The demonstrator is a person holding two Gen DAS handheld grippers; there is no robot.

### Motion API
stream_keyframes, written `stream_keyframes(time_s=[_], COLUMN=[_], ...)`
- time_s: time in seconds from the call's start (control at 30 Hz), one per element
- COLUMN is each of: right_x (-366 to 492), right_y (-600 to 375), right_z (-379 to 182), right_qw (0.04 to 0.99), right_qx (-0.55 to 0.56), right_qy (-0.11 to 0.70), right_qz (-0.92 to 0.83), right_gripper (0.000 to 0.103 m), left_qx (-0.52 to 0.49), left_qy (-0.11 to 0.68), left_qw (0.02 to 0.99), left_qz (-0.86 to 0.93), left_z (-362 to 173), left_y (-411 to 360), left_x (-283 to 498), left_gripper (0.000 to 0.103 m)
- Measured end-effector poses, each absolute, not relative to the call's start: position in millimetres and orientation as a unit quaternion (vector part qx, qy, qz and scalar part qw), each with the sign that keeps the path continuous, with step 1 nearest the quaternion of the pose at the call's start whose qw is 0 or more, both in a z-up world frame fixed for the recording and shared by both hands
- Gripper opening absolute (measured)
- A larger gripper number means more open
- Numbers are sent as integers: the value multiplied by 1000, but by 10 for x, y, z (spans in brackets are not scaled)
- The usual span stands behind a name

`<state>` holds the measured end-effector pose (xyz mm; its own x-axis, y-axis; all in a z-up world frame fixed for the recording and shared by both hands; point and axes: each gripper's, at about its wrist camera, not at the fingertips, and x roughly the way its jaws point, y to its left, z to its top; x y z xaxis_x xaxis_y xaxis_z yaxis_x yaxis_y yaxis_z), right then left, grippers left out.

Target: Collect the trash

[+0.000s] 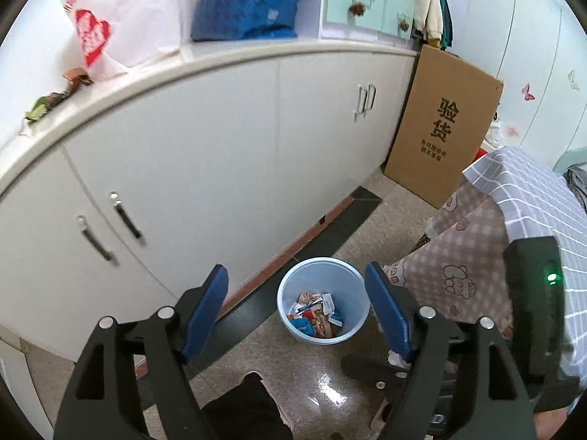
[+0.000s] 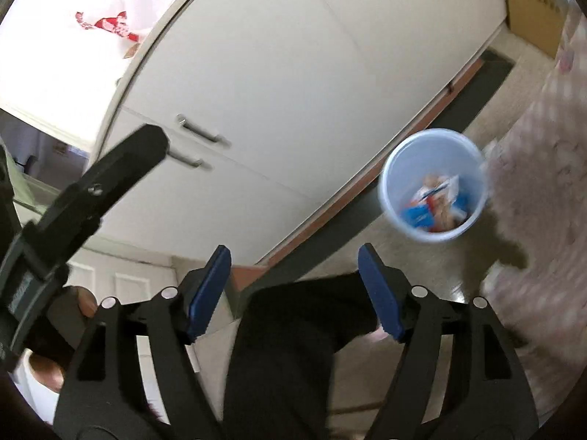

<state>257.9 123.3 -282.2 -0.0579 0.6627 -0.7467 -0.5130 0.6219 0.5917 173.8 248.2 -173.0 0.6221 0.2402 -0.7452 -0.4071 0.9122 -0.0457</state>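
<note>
A light blue bin [image 1: 350, 289] stands on the floor beside the white cabinet, holding several wrappers [image 1: 317, 315]. My left gripper [image 1: 295, 267] hangs high above it, open, with nothing between its blue pads. In the blurred right wrist view the bin [image 2: 401, 168] lies up and to the right. My right gripper [image 2: 293, 247] is open and empty over a black trouser leg [image 2: 293, 348]. Crumpled wrappers [image 1: 40, 108] and a brown scrap [image 1: 77, 75] lie on the countertop at the left.
The white cabinet [image 1: 220, 139] has doors with handles. On its top lie a white and red plastic bag [image 1: 95, 29] and a blue bag [image 1: 249, 3]. A cardboard box [image 1: 444, 128] leans at the far end. A chequered tablecloth [image 1: 469, 242] hangs to the right of the bin.
</note>
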Motion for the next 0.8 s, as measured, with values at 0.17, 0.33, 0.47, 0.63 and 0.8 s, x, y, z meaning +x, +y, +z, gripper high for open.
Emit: stream_keyframes(time_s=[0.17,0.33,0.47,0.63,0.8], right_x=[2292,1924,1672,1299,958], right_y=[1122,717,270,-252,-721], right_z=[-2431,-1735,-1240,-786,-534], right_qw=[748,839,889,935,957], right_qx=[18,-26,-30,-34,-37], right_qy=[536,434,365,291,250], right_qz=[391,327,274,201,145], right_gripper=[71,76,83,91,93], left_qx=[-103,-94,-71,-44,-27], left_qy=[372,329,278,223,204], left_qw=[905,927,951,971,977], left_qz=[179,152,112,71,47], left_z=[-1465,-1078,-715,-392,-168], left_y=[2372,2041,1633,1141,806], left_x=[1480,1263,1087,840,561], left_gripper=[75,76,81,86,90])
